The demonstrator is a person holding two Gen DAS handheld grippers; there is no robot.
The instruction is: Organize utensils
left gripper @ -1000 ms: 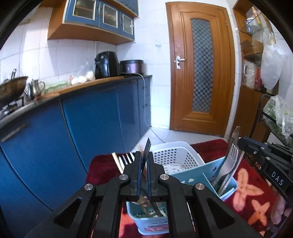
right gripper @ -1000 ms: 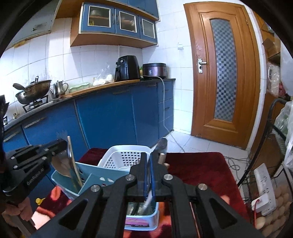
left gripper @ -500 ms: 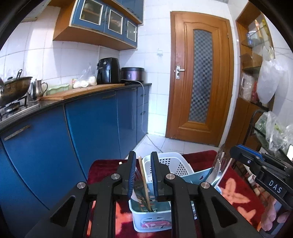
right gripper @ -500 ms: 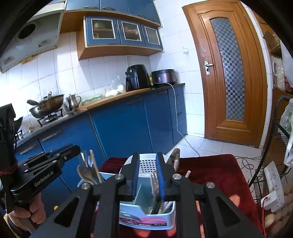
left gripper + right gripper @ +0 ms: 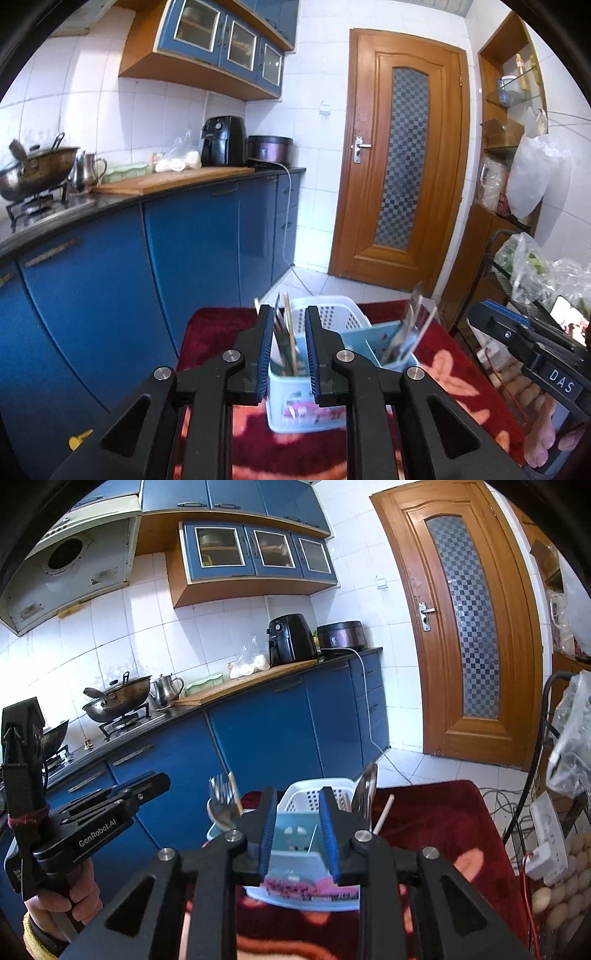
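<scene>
A light blue utensil caddy (image 5: 306, 398) stands on the red cloth, with a white perforated basket (image 5: 332, 317) right behind it. Chopsticks (image 5: 290, 339) stand in its left compartment and forks and knives (image 5: 410, 332) in its right one. My left gripper (image 5: 289, 350) hangs above and short of the caddy; its jaws are opening with nothing pressed between them. In the right wrist view the caddy (image 5: 295, 867) holds a fork and spoon (image 5: 219, 805) at the left and a spoon (image 5: 364, 794) at the right. My right gripper (image 5: 297, 830) is also opening and holds nothing.
The red flowered cloth (image 5: 221, 332) covers the table. Blue cabinets (image 5: 203, 258) run along the left and a wooden door (image 5: 402, 166) is behind. A wire rack with bags (image 5: 535, 266), a power strip (image 5: 546, 842) and eggs (image 5: 569, 886) stand at the right.
Both grippers were shut on utensils standing in the caddy. Their jaws have parted, the utensils stay in the caddy, and both grippers have drawn back and up.
</scene>
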